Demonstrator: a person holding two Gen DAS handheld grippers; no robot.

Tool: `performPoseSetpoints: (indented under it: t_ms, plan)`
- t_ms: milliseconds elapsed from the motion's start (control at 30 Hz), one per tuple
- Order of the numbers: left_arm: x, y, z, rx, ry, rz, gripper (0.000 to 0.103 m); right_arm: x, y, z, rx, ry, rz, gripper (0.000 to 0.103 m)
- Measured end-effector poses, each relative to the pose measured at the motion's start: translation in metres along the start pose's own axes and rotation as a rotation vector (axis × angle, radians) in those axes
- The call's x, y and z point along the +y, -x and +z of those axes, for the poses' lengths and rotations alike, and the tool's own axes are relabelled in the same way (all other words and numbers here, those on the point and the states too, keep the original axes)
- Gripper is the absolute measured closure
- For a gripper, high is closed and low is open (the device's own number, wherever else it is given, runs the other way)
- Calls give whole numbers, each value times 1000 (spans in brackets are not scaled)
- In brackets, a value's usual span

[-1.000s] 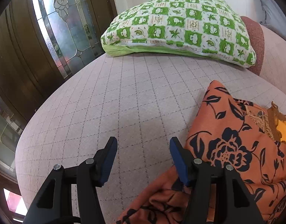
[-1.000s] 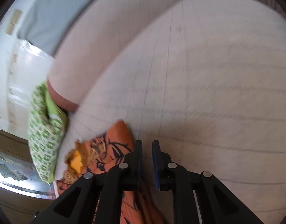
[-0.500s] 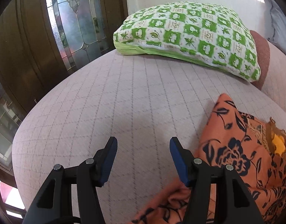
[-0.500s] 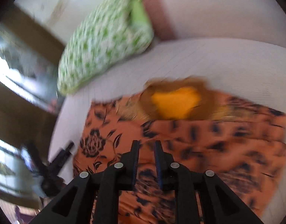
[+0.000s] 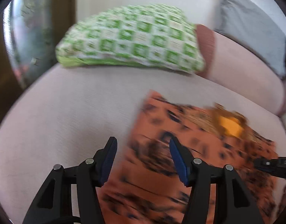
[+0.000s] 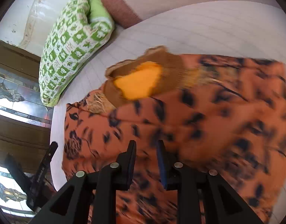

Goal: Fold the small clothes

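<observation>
An orange garment (image 6: 208, 115) with dark flowers lies spread on the pale quilted bed (image 5: 68, 112), near a green checked pillow (image 5: 131, 39). The left gripper (image 5: 143, 160) hangs over the garment's left edge, jaws about half apart and empty. The right gripper (image 6: 146, 160) is above the cloth, its narrow jaws opening with nothing clamped between them.

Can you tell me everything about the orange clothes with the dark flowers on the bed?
The orange garment is thin, soft-looking cloth printed with dark flowers and leaves. It has a brown frilly neckline that shows a yellow lining, with straw-coloured embroidery beside it. It lies spread out, a bit rumpled, on the pale quilted bed, apart from the green checked pillow. Both hand-held grippers hang over it; neither pinches it.
</observation>
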State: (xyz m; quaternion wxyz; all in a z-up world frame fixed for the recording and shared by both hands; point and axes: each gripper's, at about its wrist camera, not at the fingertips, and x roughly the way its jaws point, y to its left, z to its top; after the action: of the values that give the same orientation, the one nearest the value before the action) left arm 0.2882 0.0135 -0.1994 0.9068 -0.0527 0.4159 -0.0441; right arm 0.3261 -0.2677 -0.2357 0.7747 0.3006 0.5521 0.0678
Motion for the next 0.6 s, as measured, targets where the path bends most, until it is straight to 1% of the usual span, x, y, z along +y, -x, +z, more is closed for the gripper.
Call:
performPoseSetpoints:
  t_ms: [33,100,133,167,233,267,333,367,433,467,533,600]
  plan:
    - [-9,1,-5,10,-11,-31,44,-7,7,-5,-9,-9,6,78]
    - [-27,1,-14,30,-57,-57,44,-19,19,-5,-22,-37,32,78]
    - [-34,-3,-18,46,-77,-64,44,-19,22,-3,-31,-40,35,77]
    - [-40,-9,-22,68,-88,-67,44,-15,25,0,-40,-34,28,72]
    - [-46,-22,-29,119,-107,-49,44,-4,22,11,-54,-16,-3,43]
    - [-48,-31,-32,151,-125,-26,44,0,19,15,-53,-4,-14,24]
    - [-53,-33,-34,131,-156,-5,44,8,11,28,-43,62,-60,24]
    - [-55,-31,-34,133,-169,-2,44,7,8,34,-16,98,-71,25]
    - [-54,-31,-34,144,-161,-17,44,8,-10,47,82,131,-52,31]
    - [-52,-30,-34,149,-156,-23,44,6,-15,53,111,141,-51,35]
    - [-51,-31,-32,151,-156,-23,44,10,-26,61,141,199,-53,36]
    - [-53,-33,-31,151,-163,-14,44,14,-34,63,197,252,-25,38]
